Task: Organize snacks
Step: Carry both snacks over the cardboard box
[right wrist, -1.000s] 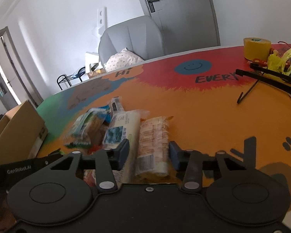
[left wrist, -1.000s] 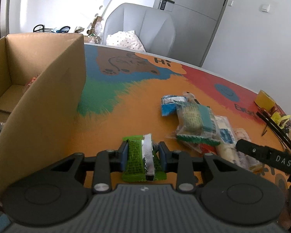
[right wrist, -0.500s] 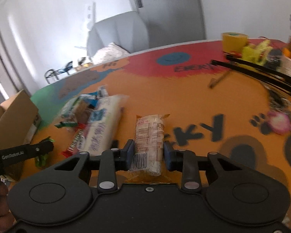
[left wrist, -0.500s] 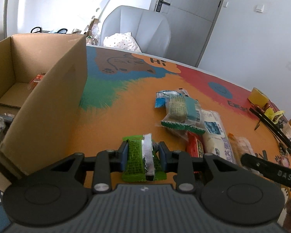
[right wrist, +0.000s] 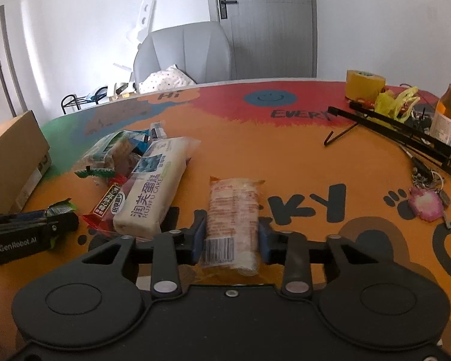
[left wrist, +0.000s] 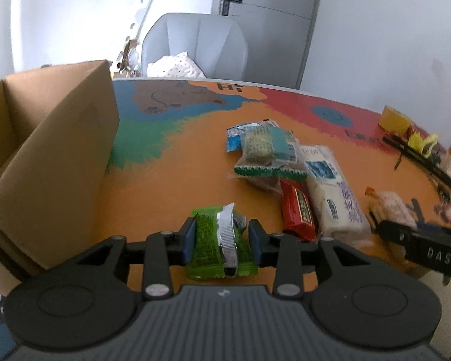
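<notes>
My left gripper has a green snack packet with a foil strip between its pads; the jaws are opening slightly while still touching it. It hovers low over the orange table, just right of an open cardboard box. My right gripper pinches the near end of a pink-and-white wrapped pastry; its jaws are also opening a little. A pile of snacks lies between them: a white cake pack, a red packet and green-trimmed packets. The left gripper shows at the right wrist view's left edge.
At the table's right side lie a yellow tape roll, a bottle, a black folding rack and keys with a pink charm. A grey chair stands behind the table. Bare orange tabletop stretches ahead of the right gripper.
The right gripper closed around the pastry, which earlier lay loose between wider jaws. The left view swung right, away from the box, with the green packet still in it. Both jaws now stand slightly wider.
</notes>
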`<state>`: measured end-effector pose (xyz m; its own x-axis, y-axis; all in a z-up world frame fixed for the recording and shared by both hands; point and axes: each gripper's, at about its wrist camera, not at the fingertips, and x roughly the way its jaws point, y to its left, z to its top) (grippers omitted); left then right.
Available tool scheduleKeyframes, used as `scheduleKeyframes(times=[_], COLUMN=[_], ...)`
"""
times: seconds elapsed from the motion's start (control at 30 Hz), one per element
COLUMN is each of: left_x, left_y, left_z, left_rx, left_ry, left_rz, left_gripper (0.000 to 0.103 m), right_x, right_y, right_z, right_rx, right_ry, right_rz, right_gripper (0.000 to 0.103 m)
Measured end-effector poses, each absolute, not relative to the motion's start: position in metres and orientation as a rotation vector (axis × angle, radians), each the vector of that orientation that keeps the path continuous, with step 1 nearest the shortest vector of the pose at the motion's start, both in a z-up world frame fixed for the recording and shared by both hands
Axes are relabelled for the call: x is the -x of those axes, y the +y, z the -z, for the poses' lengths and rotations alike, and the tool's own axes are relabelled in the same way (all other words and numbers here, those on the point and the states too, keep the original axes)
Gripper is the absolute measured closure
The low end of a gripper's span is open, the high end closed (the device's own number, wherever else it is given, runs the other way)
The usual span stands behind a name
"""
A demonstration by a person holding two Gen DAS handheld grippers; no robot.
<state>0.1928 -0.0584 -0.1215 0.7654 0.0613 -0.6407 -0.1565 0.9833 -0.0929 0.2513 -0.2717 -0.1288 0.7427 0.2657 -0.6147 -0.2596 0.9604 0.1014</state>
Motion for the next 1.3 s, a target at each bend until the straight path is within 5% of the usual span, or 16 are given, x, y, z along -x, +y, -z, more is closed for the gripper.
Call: scheduleKeyframes(times=[1.3], left_x=[-0.152], left_y=[-0.020], left_z=[0.044], left_rx=[0.166], left_ry=[0.507], left_rz=[-0.127], left_gripper=[0.071], right_x=[-0.219], right_y=[-0.204], right_z=[0.055], right_rx=[-0.026], right_ry=[0.470], right_rz=[-0.447], right_gripper=[0.070])
